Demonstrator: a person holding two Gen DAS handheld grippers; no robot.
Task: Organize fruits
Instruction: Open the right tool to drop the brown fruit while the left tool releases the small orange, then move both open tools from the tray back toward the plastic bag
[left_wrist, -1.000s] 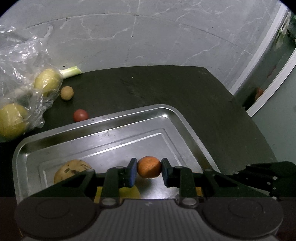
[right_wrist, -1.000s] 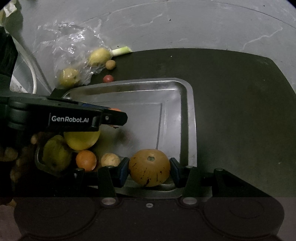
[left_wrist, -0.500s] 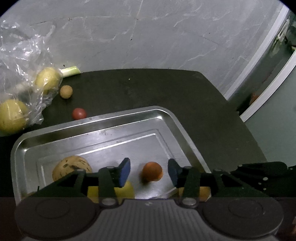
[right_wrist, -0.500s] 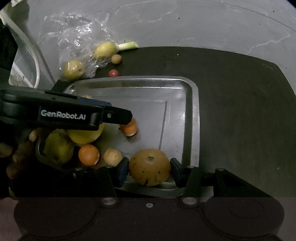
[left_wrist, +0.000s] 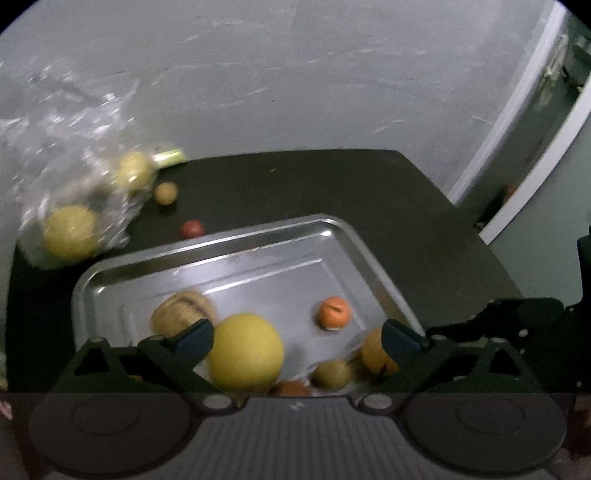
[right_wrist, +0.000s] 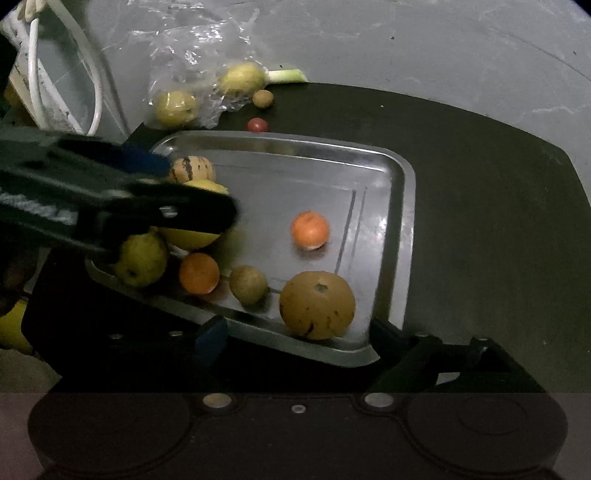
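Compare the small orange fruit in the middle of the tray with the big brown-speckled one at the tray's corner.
The small orange fruit is bright orange and unspotted; the speckled fruit is dull tan with dark flecks. The speckled one is clearly larger. The orange one lies alone mid-tray; the speckled one rests against the rim. Both are round and lie free.

White cable (right_wrist: 96, 107) loops at far left by the grey marbled floor (left_wrist: 295, 74), with a green leek stalk (right_wrist: 287, 75) lying at the dark tabletop's (right_wrist: 480, 177) edge.

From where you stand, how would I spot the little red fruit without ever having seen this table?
Find the metal tray on the dark table. Just past its far rim, outside it, lies the small red fruit, alone on the bare tabletop. It is the only red one; the nearby small fruit is tan and sits beside the plastic bag.
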